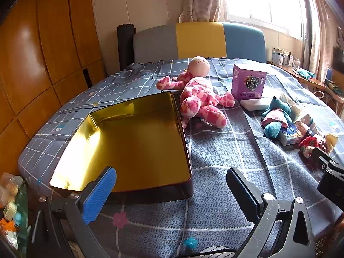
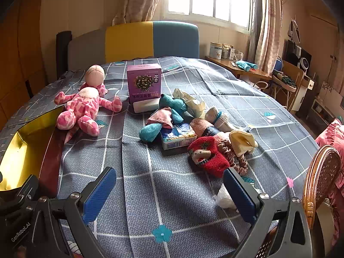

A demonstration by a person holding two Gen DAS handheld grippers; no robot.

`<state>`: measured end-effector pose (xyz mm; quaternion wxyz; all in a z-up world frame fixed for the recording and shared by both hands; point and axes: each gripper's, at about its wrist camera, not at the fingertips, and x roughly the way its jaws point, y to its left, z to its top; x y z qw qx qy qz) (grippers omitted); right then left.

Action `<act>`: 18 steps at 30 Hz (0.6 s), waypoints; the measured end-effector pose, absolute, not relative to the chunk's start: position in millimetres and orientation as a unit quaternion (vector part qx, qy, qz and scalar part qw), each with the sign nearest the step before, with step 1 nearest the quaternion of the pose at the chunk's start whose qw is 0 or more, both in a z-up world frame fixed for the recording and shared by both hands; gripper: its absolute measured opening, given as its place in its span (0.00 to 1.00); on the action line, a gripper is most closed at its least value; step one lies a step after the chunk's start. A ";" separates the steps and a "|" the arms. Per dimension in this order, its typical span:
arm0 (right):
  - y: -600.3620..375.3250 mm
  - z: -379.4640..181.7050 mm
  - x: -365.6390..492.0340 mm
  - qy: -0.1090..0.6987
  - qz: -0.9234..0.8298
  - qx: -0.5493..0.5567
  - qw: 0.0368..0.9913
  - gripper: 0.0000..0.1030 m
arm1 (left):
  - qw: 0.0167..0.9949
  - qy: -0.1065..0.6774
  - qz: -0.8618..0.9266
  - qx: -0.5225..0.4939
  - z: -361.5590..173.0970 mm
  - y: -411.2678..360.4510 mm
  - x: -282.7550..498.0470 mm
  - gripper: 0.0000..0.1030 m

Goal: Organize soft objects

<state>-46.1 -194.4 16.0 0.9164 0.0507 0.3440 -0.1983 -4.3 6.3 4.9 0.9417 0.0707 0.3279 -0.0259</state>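
Bed [image 2: 172, 193], grey checked cover; bears all items. Tin [image 1: 133, 142], open, gold-lined, empty, at the left; receptacle by my reading. Pink plush toy [image 1: 200, 99], sprawled just beside the tin's far corner. Purple carton [image 2: 143, 83] upright behind a white block [image 2: 146, 106]; both rigid, presumably to stay. Sock heap: teal sock [image 2: 150, 131], red sock [image 2: 208, 154], scrunchie [image 2: 234, 157], a small printed box [image 2: 178, 138] mixed in. Left gripper [image 1: 172, 195]: tongs spread wide, nothing between, low over the tin's near edge. Right gripper [image 2: 169, 195]: tongs spread wide, empty, short of the heap. Advice: take one soft item at a time; pinch the red sock's bulk, being nearest; lift clear lest neighbours drag; avoid the printed box; release low inside the tin.
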 end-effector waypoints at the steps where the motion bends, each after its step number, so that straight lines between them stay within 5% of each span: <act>1: -194.6 16.2 -46.4 0.344 -0.198 0.050 0.916 0.99 | 0.942 0.328 -0.028 0.070 5.1 6.4 -4.2 1.00; 18: -192.8 15.6 -46.0 0.345 -0.196 0.049 0.917 0.99 | 0.941 0.330 -0.032 0.064 3.7 5.8 -5.1 1.00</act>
